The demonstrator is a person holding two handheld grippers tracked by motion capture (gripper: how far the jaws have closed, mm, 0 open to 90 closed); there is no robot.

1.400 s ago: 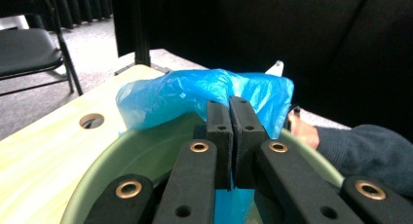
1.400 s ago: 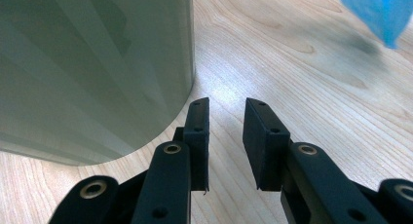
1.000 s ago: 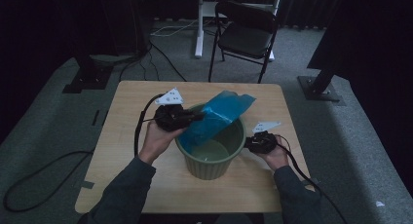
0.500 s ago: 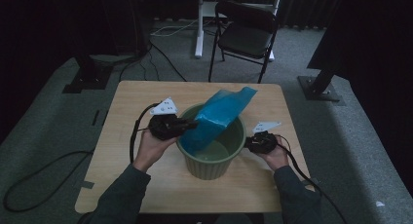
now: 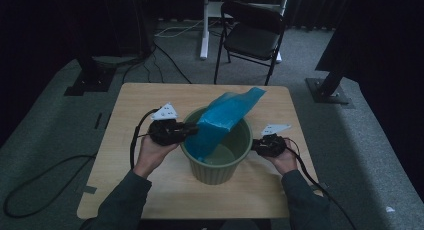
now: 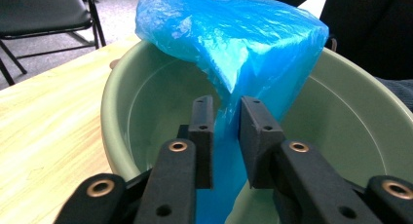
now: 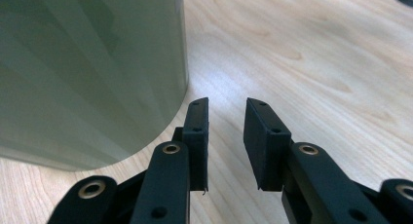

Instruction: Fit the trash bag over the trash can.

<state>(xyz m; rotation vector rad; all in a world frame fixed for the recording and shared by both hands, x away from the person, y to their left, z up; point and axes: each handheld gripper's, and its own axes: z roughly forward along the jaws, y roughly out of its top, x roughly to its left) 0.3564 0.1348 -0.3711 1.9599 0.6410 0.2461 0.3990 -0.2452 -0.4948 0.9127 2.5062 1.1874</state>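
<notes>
Blue plastic bag point(image 5: 223, 121) at frame centre — draped over the far rim of the green bucket point(image 5: 217, 165), its lower end inside. Left tongs point(image 6: 226, 136) at the bucket's left rim, jaws just opened, bag film between them, unclamped. Right tongs point(image 7: 226, 141) — apart, empty — beside the bucket on the table point(image 5: 125, 115).

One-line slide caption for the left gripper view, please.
Left gripper, jaws just opening with a gap each side, straddles a blue plastic bag draped into a green bin.
</notes>
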